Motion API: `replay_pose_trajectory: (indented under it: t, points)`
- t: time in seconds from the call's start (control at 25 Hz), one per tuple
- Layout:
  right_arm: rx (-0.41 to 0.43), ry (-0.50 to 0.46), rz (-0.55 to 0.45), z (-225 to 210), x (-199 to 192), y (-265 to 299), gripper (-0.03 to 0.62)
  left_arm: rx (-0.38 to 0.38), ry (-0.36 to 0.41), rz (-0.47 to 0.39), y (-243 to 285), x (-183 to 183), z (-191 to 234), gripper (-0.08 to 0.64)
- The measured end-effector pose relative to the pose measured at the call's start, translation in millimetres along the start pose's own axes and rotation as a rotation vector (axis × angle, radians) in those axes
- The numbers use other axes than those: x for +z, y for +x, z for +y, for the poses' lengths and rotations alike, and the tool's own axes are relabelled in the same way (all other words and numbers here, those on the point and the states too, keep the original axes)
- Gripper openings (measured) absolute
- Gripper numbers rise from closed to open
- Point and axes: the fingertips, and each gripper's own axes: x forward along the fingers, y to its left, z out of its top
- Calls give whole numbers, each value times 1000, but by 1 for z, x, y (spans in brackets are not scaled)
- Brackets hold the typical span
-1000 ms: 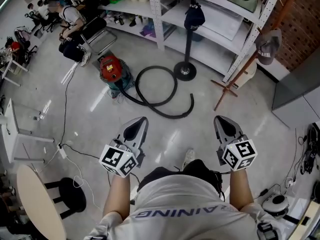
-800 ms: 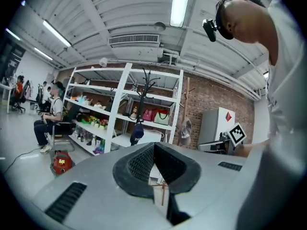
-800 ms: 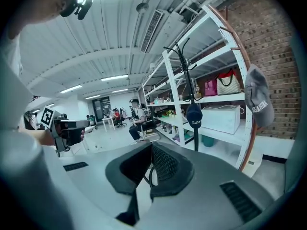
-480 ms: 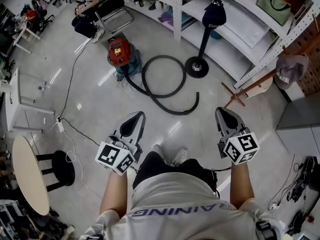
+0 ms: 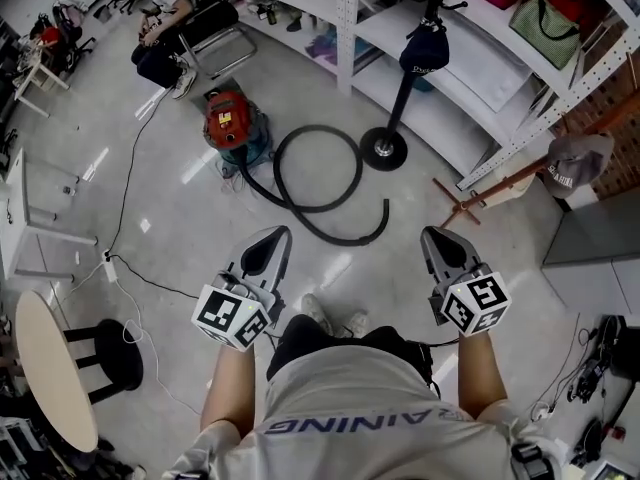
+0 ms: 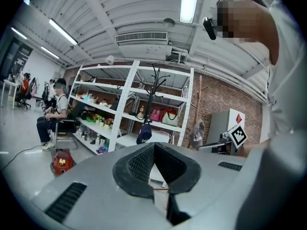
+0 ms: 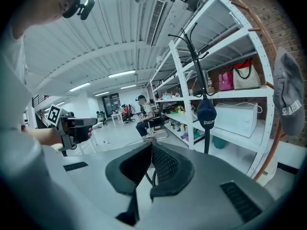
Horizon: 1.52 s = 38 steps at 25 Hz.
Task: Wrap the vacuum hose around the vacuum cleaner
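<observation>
The red vacuum cleaner (image 5: 228,126) stands on the floor ahead and to the left. Its black hose (image 5: 276,166) lies in one loose loop beside it, with the free end curling right. My left gripper (image 5: 275,238) and right gripper (image 5: 430,236) are held side by side in front of the person's body, well short of the hose. Both are shut with nothing between the pads. In the left gripper view the vacuum cleaner (image 6: 62,161) shows small at the left, beyond the shut left gripper (image 6: 154,145). The right gripper (image 7: 151,145) points toward the shelving.
A coat stand with a round base (image 5: 382,148) stands just right of the hose loop, with a dark cap (image 5: 425,48) hanging on it. White shelving (image 5: 480,78) runs behind. A person sits on a chair (image 5: 170,18) beyond the vacuum. A cable (image 5: 125,198), a round table (image 5: 50,388) and a stool (image 5: 115,353) lie left.
The head view has swung and shifted a little over the floor. Both grippers stay shut in front of the body. The vacuum cleaner and hose lie as before.
</observation>
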Motion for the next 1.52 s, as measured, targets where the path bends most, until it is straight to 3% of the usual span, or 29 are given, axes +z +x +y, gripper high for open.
replay_pose_trajectory:
  t: [0.36, 0.64, 0.8, 0.96, 1.16, 1.52]
  points:
    - [-25, -27, 29, 35, 2, 75, 11, -50, 21, 29, -5, -6, 78, 17]
    - [31, -85, 31, 8, 7, 126, 11, -67, -18, 54, 38, -31, 89, 17]
    - [66, -147, 44, -23, -16, 156, 11, -39, -15, 62, 66, -61, 105, 17]
    - [89, -169, 95, -64, -79, 196, 11, 24, -51, 84, 89, -122, 138, 17]
    - [141, -179, 243, -106, -201, 248, 12, 77, -83, 176, 107, -242, 175, 17]
    - [206, -153, 331, -149, -412, 319, 12, 43, -113, 321, 158, -461, 210, 17]
